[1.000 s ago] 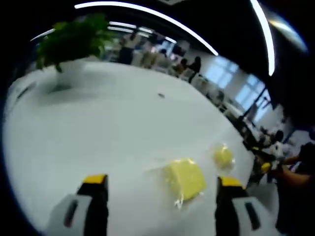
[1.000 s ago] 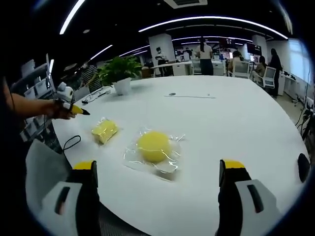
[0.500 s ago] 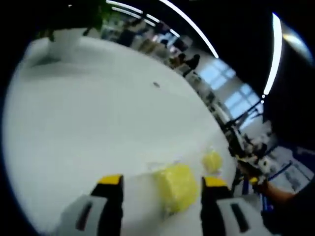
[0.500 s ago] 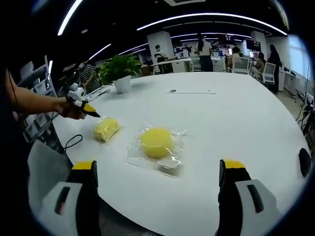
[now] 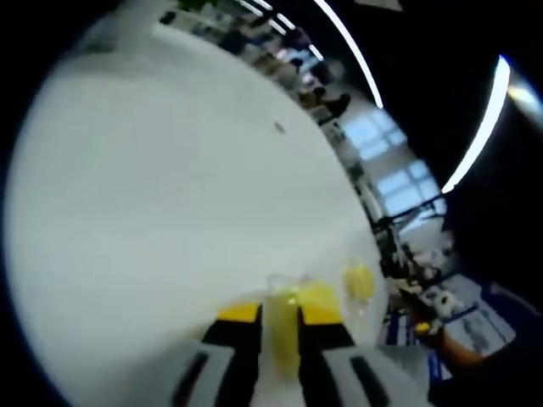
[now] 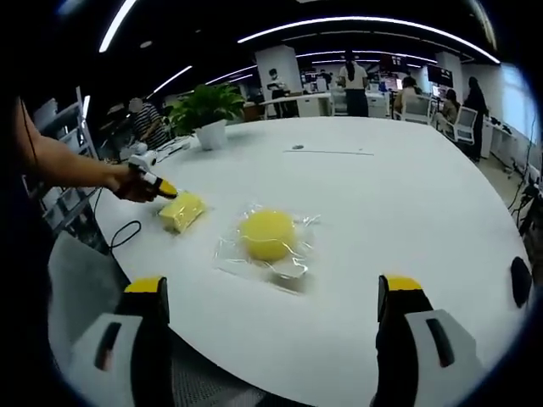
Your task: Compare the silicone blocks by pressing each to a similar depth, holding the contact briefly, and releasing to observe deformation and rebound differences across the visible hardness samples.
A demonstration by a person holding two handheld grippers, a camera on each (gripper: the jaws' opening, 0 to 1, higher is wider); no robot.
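A rectangular yellow silicone block [image 5: 281,337] in clear wrap sits squeezed between the jaws of my left gripper [image 5: 280,311], which is shut on it. In the right gripper view the same block [image 6: 184,210] lies at the table's left edge, with the left gripper [image 6: 158,186], held by a hand, at its near-left end. A round yellow block [image 6: 265,235] in crinkled clear plastic lies mid-table and also shows as a small yellow shape [image 5: 359,281] to the right in the left gripper view. My right gripper [image 6: 273,290] hangs open above the table's near edge, short of the round block, and holds nothing.
The white round table [image 6: 407,195] has a potted plant [image 6: 206,108] at its far left and a small dark spot [image 6: 296,147] at the back. A black cable [image 6: 125,234] hangs off the left edge. A dark object [image 6: 520,280] sits at the right edge. People and desks are behind.
My left gripper has come down over the rectangular block and shut on it, its jaws going from wide apart to nearly together. The right gripper has stayed open and almost still.
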